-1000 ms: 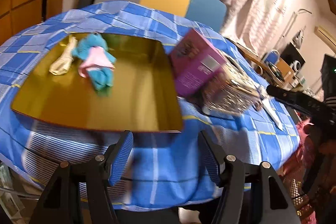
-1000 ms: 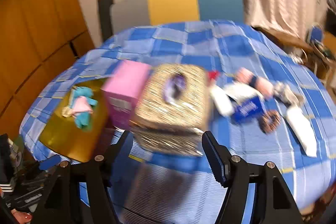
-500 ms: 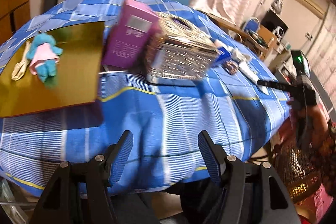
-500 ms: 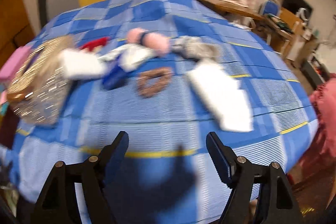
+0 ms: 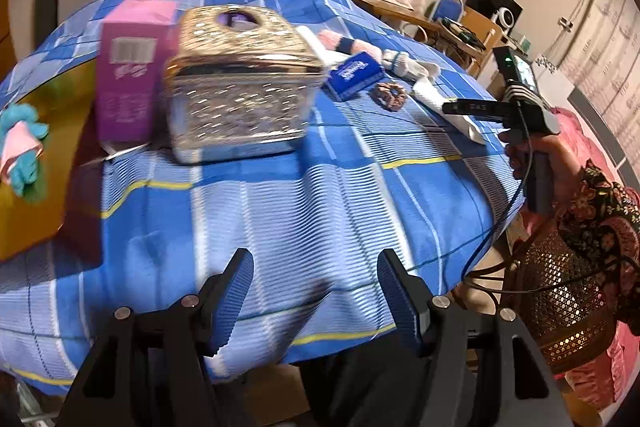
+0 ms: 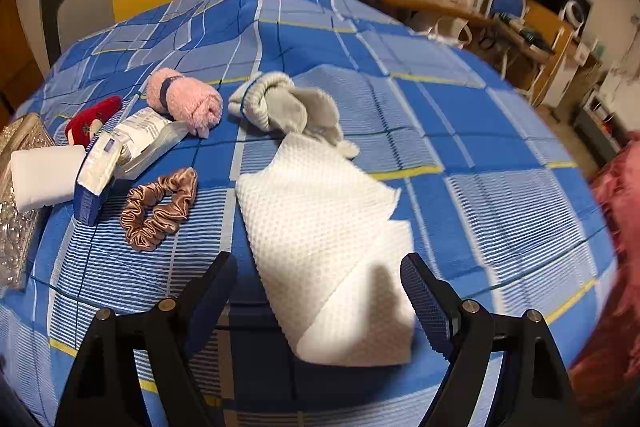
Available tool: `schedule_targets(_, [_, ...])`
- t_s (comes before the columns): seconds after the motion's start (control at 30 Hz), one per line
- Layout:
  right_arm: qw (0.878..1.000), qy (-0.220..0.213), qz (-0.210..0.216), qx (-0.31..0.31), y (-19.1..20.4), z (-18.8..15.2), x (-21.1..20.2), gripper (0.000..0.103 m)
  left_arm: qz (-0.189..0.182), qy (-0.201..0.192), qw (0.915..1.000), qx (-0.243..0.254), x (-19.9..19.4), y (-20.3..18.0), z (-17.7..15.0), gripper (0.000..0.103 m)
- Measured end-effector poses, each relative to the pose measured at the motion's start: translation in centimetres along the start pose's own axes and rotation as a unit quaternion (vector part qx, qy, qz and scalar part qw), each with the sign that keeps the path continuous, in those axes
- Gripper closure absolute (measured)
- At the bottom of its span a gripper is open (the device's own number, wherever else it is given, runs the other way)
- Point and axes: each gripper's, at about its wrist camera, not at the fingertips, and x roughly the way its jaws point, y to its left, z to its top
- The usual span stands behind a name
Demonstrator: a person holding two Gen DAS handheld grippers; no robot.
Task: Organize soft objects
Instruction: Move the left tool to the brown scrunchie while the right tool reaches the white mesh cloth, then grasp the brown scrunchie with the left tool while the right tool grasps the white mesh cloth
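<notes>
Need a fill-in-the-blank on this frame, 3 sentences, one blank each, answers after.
1. The folded white waffle cloth lies between the open fingers of the ____ tool.
2. The satin scrunchie is ____ in colour.
3. The rolled pink sock is bound by a dark ____.

Missing words: right; brown; band

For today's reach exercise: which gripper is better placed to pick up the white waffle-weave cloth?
Right. The right gripper sits directly over the white cloth, its jaws opening either side of it. The left gripper faces bare tablecloth, far from it.
</notes>
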Motion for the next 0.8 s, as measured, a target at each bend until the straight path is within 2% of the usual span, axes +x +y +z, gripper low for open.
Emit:
schedule_targets(0.13, [0.999,0.025,0.028,0.038,-1.2,-0.4,1.7,0.02,-0.01,0.004,0.9999,0.008,1.3,-1.8,1.8,0.038])
schedule_targets(0.17, [0.998,0.019,0.029,0.043,-1.4,-0.2,1.6,0.025,-0.013,0.004,0.9999,0.009,1.7,-2.2,2.3,0.038])
schedule_targets(0.2, [0.998,0.017,0.041,0.046,-1.5,0.0,1.5,0.038,-0.017,0.005,0.9998,0.013,2.2,-2.9,2.9,0.038])
schedule_targets(0.27, [0.997,0.021,0.058,0.05,-1.5,0.3,1.6,0.049,-0.022,0.008,0.9995,0.022,3.2,-4.1,3.9,0.038])
schedule_targets(0.33, [0.997,0.026,0.054,0.047,-1.3,0.3,1.6,0.058,-0.029,0.009,0.999,0.031,4.2,-5.3,4.9,0.038])
schedule_targets(0.4, [0.997,0.028,0.055,0.043,-1.1,0.4,1.7,0.078,-0.034,0.015,0.9987,0.035,5.3,-6.4,6.0,0.038])
schedule_targets(0.47, [0.996,0.031,0.068,0.049,-1.0,0.6,1.6,0.089,-0.042,0.019,0.9984,0.032,6.4,-7.3,7.1,0.038])
schedule_targets(0.6, [0.991,0.018,0.106,0.083,-1.7,1.0,0.5,0.093,-0.041,0.029,0.9981,0.036,9.2,-9.2,9.7,0.038])
schedule_targets(0.73, [0.984,-0.02,0.135,0.114,-2.6,1.7,-1.7,0.093,-0.01,0.036,0.9983,0.045,12.7,-10.7,12.4,0.038])
schedule_targets(0.8, [0.98,-0.026,0.15,0.13,-3.1,1.8,-2.0,0.094,-0.002,0.042,0.9979,0.048,14.5,-11.1,13.6,0.037])
